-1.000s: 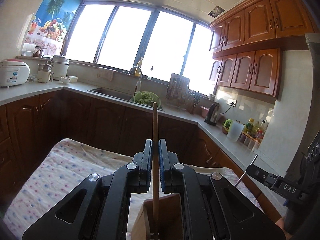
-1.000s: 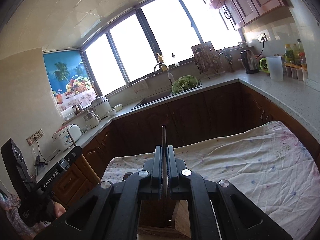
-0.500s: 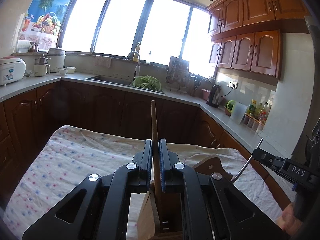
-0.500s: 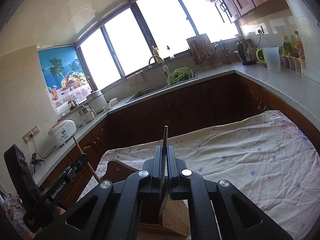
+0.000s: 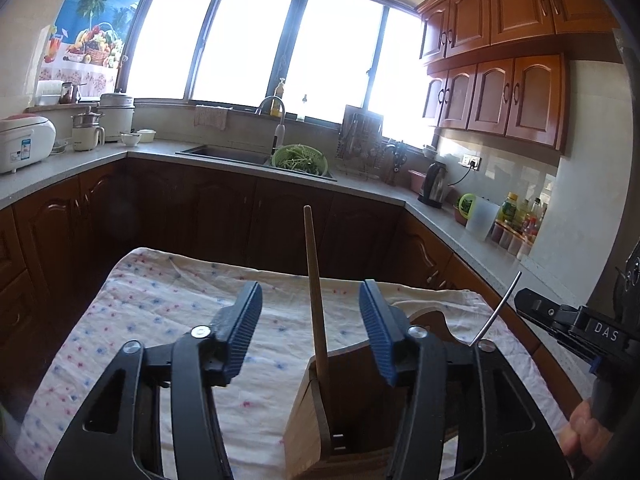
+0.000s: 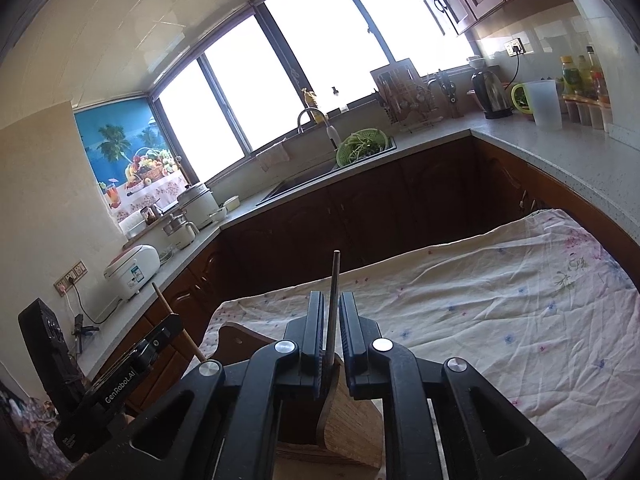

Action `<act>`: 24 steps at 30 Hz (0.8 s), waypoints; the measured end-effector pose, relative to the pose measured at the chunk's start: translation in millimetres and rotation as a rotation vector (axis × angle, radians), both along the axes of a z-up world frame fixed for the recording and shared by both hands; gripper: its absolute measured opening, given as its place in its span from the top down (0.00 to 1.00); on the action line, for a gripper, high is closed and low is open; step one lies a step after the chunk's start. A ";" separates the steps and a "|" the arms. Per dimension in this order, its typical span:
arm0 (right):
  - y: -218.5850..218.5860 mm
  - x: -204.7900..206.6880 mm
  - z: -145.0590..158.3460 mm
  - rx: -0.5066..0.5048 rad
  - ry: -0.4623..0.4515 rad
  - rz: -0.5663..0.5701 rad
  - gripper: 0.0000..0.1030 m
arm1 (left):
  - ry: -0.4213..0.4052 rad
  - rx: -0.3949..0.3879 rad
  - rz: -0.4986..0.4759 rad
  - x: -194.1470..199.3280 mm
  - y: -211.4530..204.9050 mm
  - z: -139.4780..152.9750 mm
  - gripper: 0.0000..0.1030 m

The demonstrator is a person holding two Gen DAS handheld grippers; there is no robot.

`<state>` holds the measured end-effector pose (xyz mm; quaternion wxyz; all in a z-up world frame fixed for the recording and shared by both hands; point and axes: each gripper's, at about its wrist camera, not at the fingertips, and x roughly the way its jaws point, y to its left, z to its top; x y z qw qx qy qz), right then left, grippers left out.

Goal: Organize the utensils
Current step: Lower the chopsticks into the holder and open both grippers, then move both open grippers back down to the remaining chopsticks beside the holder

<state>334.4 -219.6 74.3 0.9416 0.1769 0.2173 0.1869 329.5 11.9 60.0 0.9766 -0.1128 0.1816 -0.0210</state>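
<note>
I read "DAS" on my right gripper [image 5: 576, 322] and "GenRobot.AI" on my left gripper [image 6: 132, 376]. My left jaws are spread wide around the wooden-handled utensil [image 5: 316, 312], not touching it; it stands in the wooden holder [image 5: 308, 420]. My right jaws look barely parted around the metal utensil [image 6: 333, 312] above that holder; whether they touch it I cannot tell.

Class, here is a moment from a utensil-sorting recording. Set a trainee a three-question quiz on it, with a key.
1. True or false: the left tool is shut on the wooden stick.
2. The stick's lower end stands in: A) the sink B) the wooden holder C) a kettle.
3. Fill in: the metal handle rises between the fingers of the ___ tool.
Key: 1 false; 2 B; 3 right.
</note>
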 end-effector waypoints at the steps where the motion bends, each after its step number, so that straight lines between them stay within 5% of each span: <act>1: -2.2 -2.6 1.3 0.007 -0.004 -0.002 0.60 | -0.002 -0.002 0.005 -3.5 0.9 1.3 0.37; 4: -9.4 -14.7 5.3 0.028 -0.023 -0.014 0.26 | 0.007 0.002 0.010 -15.2 2.5 4.5 0.26; 8: -23.5 -36.6 7.5 0.044 -0.030 -0.026 0.04 | 0.023 0.023 0.014 -37.5 1.6 5.4 0.15; 24: -78.0 -153.3 -26.7 -0.020 0.031 -0.107 0.01 | 0.163 0.018 -0.072 -122.3 -19.4 -22.0 0.07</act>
